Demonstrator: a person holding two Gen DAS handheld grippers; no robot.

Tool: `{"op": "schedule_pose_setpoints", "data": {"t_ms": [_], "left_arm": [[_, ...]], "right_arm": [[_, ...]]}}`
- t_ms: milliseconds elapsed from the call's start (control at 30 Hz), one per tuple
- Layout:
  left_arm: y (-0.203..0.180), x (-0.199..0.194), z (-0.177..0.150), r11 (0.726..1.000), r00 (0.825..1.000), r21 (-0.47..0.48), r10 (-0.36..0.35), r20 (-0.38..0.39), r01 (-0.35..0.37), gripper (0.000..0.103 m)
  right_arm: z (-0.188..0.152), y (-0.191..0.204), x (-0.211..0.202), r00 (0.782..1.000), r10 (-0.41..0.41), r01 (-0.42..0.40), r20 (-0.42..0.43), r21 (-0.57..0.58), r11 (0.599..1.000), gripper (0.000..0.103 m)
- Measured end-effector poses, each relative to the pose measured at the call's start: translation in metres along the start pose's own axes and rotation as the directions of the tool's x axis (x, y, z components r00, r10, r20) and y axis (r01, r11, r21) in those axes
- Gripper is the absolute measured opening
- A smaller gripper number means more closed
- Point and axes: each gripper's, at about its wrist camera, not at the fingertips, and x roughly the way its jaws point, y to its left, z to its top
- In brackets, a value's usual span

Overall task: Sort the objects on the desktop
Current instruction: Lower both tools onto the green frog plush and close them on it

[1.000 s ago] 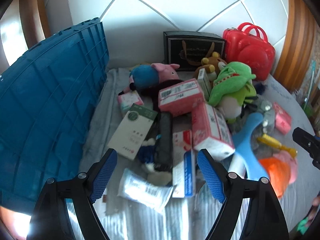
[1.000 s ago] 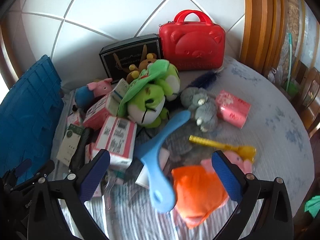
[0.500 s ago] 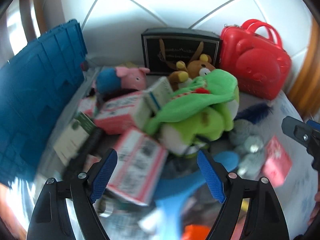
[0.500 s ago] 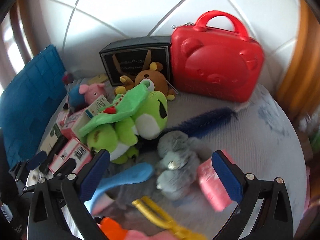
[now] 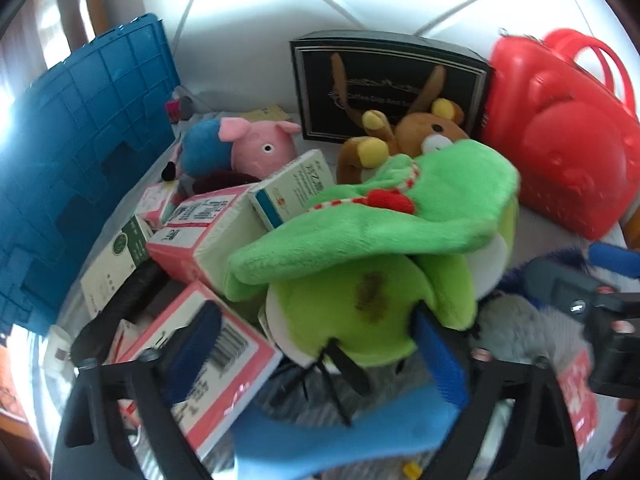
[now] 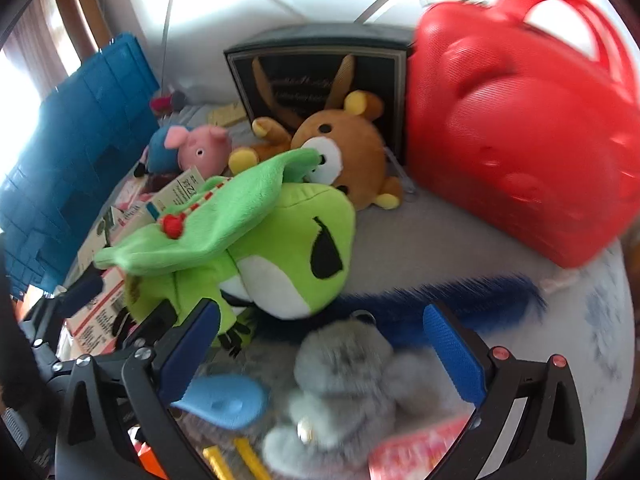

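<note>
Fingers (image 5: 440, 356) of our left gripper (image 5: 316, 356) stand spread wide apart, holding nothing, with the green frog plush (image 5: 372, 240) filling the space just beyond them and its lower body reaching down between the blue pads. Our right gripper (image 6: 320, 348) also has its fingers (image 6: 452, 356) open and unladen, and a grey fluffy toy (image 6: 340, 392) lies between them at the near edge of the desk (image 6: 420, 232). We see the frog plush in the middle of the heap, its green hat tipped to the left, resting on a pile of pink and white boxes (image 5: 204, 224). Behind it, far, lies a brown bear plush (image 6: 340, 156) against a black gift box (image 5: 392, 88), and to the right of that stands a red bear-shaped case (image 6: 520, 128). A pink pig plush (image 5: 248, 148) sits far left, beside the upright blue crate (image 5: 72, 152) that lines the left side. A blue plastic paddle (image 6: 224, 400) lies near, just left of the grey toy, and a dark blue feathery brush (image 6: 440, 296) stretches across the desk behind the right fingers. A pink packet (image 6: 416, 452) shows at the near right, blurred.
</note>
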Motion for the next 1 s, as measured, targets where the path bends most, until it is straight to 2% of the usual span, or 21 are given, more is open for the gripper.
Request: {"op": "schedule_pose_setpoints", "data": {"t_ms": [100, 200, 267, 400, 433, 567, 667, 733, 833, 1000], "left_arm": [[0.003, 0.009, 0.005, 0.999, 0.999, -0.003, -0.035, 0.010, 0.035, 0.102], [0.003, 0.005, 0.007, 0.998, 0.999, 0.047, -0.041, 0.031, 0.040, 0.102], [0.007, -0.002, 0.004, 0.998, 0.998, 0.058, -0.039, 0.040, 0.037, 0.098], [0.007, -0.005, 0.002, 0.996, 0.997, 0.039, -0.082, 0.007, 0.082, 0.076], [0.005, -0.006, 0.001, 0.995, 0.996, 0.044, -0.093, -0.001, 0.093, 0.075], [-0.010, -0.003, -0.007, 0.991, 0.996, 0.098, -0.087, 0.002, 0.087, 0.075], [-0.011, 0.017, -0.006, 0.995, 1.000, 0.103, -0.010, 0.019, 0.008, 0.075], [-0.001, 0.028, 0.000, 0.997, 0.999, 0.063, -0.035, 0.018, 0.034, 0.077], [0.003, 0.034, 0.007, 0.997, 0.999, 0.065, -0.036, 0.039, 0.033, 0.084], [0.004, 0.043, 0.013, 0.997, 0.997, 0.066, -0.039, 0.061, 0.035, 0.086]], "right_arm": [[0.007, 0.000, 0.022, 1.000, 0.014, -0.014, -0.014, -0.001, 1.000, 0.103], [0.013, -0.002, 0.040, 1.000, 0.016, -0.015, -0.024, 0.007, 1.000, 0.103], [0.016, -0.002, 0.048, 0.999, 0.025, -0.024, -0.025, 0.012, 1.000, 0.103], [0.019, -0.002, 0.056, 0.999, 0.039, -0.039, -0.029, 0.010, 0.999, 0.103], [0.019, -0.002, 0.056, 0.999, 0.039, -0.039, -0.030, 0.007, 0.999, 0.103], [0.018, -0.001, 0.059, 0.999, 0.037, -0.038, -0.035, -0.005, 0.999, 0.103], [0.018, 0.000, 0.060, 0.999, 0.036, -0.037, -0.038, -0.014, 0.999, 0.103], [0.018, 0.000, 0.061, 0.999, 0.036, -0.037, -0.041, -0.020, 0.999, 0.103], [0.020, 0.001, 0.066, 0.999, 0.040, -0.040, -0.033, -0.023, 0.999, 0.103], [0.027, 0.001, 0.078, 0.998, 0.058, -0.058, -0.010, -0.020, 0.998, 0.103]]}}
